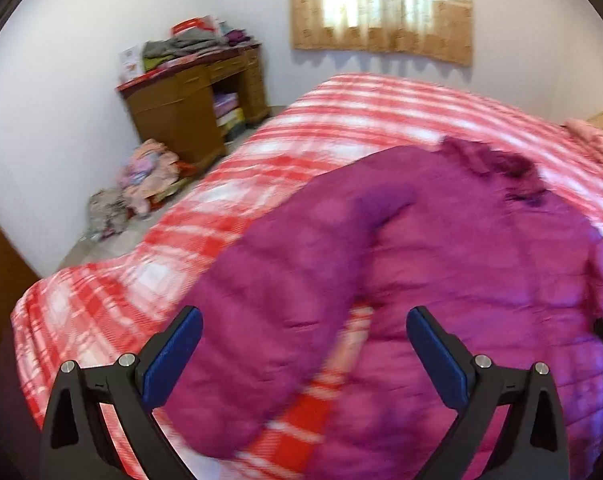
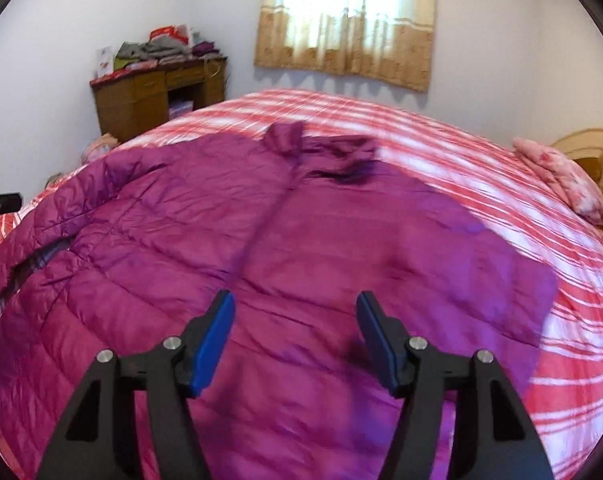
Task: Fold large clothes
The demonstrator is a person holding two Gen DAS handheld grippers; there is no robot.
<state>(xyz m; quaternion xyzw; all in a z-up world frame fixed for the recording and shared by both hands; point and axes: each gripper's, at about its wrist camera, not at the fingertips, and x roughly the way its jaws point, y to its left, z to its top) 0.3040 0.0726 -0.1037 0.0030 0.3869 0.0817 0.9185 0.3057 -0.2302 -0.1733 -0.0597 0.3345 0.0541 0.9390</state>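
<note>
A large magenta quilted jacket (image 2: 301, 240) lies spread front-up on a bed with a red and white plaid cover (image 2: 481, 160). Its collar (image 2: 333, 152) points toward the far side, and one sleeve (image 2: 61, 208) stretches out at the left. In the left wrist view that sleeve (image 1: 285, 272) runs diagonally toward me beside the jacket's body (image 1: 481, 272). My left gripper (image 1: 303, 316) hovers open over the sleeve, with nothing pinched. My right gripper (image 2: 295, 300) hangs open above the jacket's lower middle, its blue pads apart from the fabric.
A wooden desk (image 2: 149, 96) stacked with folded clothes stands in the far left corner. Loose clothes (image 1: 141, 184) lie heaped on the floor beside it. A pink pillow (image 2: 565, 180) rests at the bed's right edge. A curtained window (image 2: 349, 16) is on the far wall.
</note>
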